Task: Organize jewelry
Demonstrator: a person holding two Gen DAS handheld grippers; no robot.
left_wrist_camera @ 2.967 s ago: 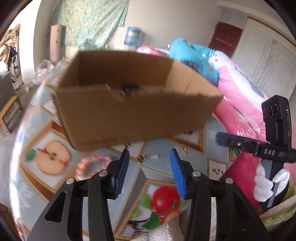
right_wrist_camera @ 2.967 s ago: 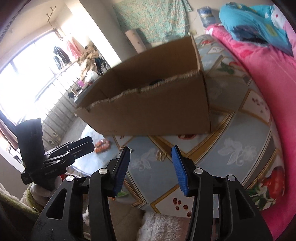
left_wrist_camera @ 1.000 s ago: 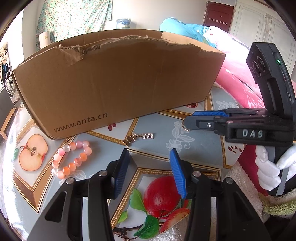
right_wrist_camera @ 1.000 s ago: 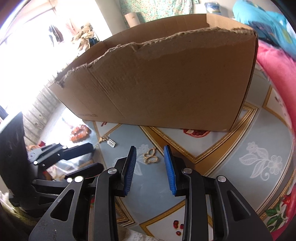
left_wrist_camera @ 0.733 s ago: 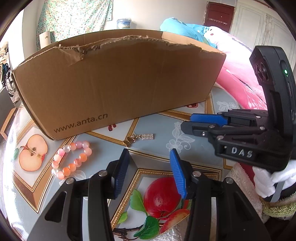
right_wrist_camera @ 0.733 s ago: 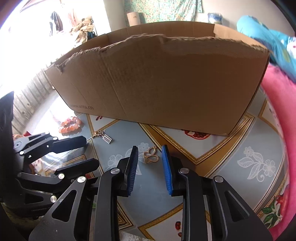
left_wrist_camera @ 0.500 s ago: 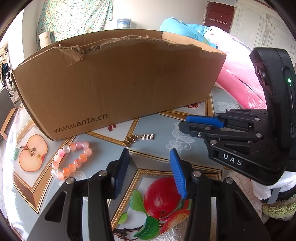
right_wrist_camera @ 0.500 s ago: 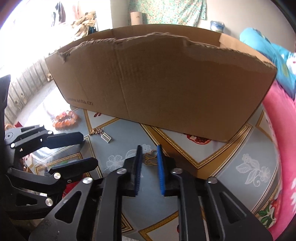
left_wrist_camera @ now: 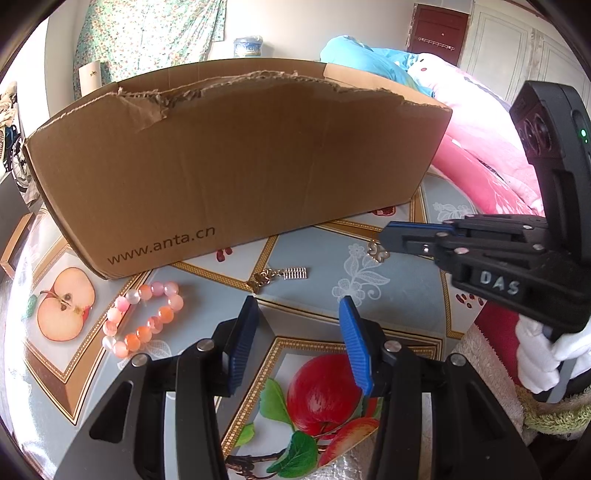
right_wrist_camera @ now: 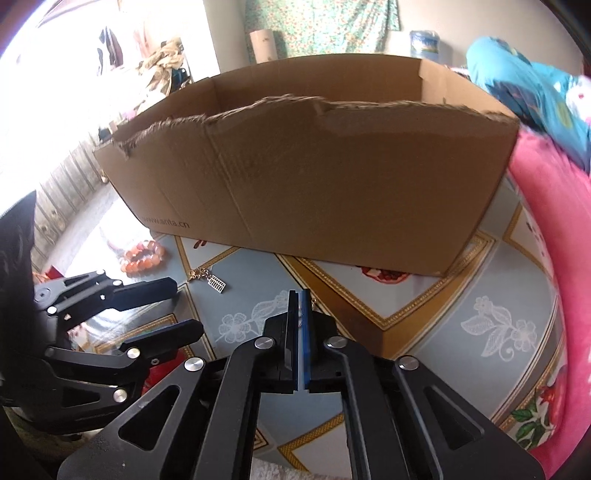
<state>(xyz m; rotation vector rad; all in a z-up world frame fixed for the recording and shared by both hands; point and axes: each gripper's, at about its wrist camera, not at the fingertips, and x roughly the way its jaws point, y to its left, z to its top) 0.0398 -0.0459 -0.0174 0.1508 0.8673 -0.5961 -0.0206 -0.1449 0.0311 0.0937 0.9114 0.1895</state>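
Right wrist view: right gripper (right_wrist_camera: 300, 295) pinched together on the gold butterfly charm (left_wrist_camera: 378, 252) at its tips. Left gripper (left_wrist_camera: 297, 325) gapes empty. Charm likely light, thin, slippery; grip its flat wings.

1. You face a pale back wall (left_wrist_camera: 317, 18) hung with a green floral curtain (left_wrist_camera: 147, 33).
2. Right of the curtain you see a dark red door (left_wrist_camera: 437, 31), then white panelled wardrobe doors (left_wrist_camera: 517, 48).
3. Below the curtain, a water jug (right_wrist_camera: 424, 44) stands against the wall.
4. Right of the curtain lies a bed with a pink quilt (right_wrist_camera: 554, 221) and blue bedding (right_wrist_camera: 517, 77).
5. Left of the curtain, strong daylight floods from a window (right_wrist_camera: 55, 74).
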